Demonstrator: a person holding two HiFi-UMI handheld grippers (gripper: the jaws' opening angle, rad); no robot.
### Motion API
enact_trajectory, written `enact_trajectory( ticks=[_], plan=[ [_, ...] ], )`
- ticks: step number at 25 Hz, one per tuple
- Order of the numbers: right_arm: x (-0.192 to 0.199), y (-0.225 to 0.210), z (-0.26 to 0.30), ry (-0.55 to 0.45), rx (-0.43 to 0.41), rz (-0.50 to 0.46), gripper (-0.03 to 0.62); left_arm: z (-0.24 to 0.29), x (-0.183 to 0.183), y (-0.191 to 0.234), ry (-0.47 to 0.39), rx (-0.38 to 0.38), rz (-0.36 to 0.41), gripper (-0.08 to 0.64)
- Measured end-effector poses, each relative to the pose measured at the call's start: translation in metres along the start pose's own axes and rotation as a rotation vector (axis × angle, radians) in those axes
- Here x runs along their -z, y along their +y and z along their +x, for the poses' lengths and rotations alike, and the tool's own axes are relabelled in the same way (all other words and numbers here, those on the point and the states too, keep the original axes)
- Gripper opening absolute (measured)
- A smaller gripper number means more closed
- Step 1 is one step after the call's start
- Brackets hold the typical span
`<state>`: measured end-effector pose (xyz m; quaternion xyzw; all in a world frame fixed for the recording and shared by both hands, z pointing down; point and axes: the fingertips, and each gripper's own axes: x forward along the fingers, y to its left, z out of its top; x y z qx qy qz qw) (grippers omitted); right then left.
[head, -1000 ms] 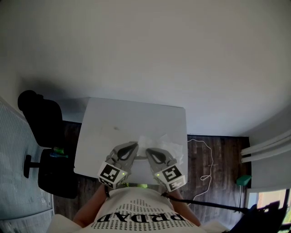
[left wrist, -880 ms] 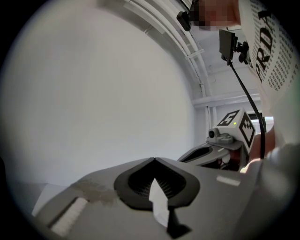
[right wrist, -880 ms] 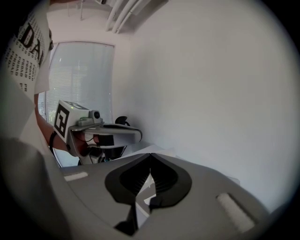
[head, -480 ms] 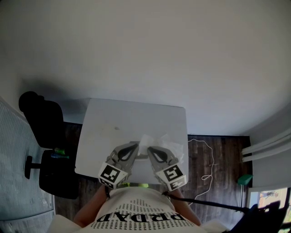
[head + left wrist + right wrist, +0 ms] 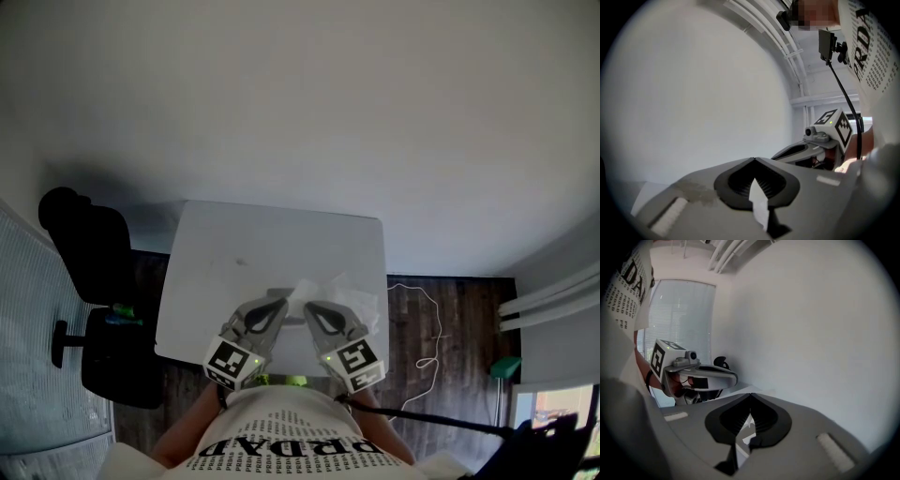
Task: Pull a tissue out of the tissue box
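Note:
White crumpled tissue (image 5: 328,289) lies on the white table (image 5: 234,244), just beyond both grippers and spreading toward the table's right edge. I cannot make out the tissue box itself; the grippers cover that spot. My left gripper (image 5: 280,300) and right gripper (image 5: 307,308) hover side by side over the table's near edge, tips toward the tissue. In the left gripper view the jaws of the left gripper (image 5: 753,159) meet at the tip, with a white sliver showing through the gap behind. The right gripper (image 5: 750,394) is shut the same way, with white scraps below.
A black office chair (image 5: 89,272) stands left of the table on dark wood flooring. A white cable (image 5: 427,328) trails on the floor to the right. A plain white wall (image 5: 300,94) rises behind the table. The person's printed white shirt (image 5: 281,441) fills the bottom.

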<state>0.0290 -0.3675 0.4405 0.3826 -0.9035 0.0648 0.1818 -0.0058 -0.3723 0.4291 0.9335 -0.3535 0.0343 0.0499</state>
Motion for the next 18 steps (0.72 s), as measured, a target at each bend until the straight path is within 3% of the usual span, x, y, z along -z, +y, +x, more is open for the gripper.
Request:
enact_trajectory(
  ticks=[18],
  plan=[
    [-0.0011, 0.0048, -0.0015, 0.006, -0.009, -0.016, 0.011, -0.0026, 0.0031, -0.0062, 0.002, 0.004, -0.002, 0.008]
  ],
)
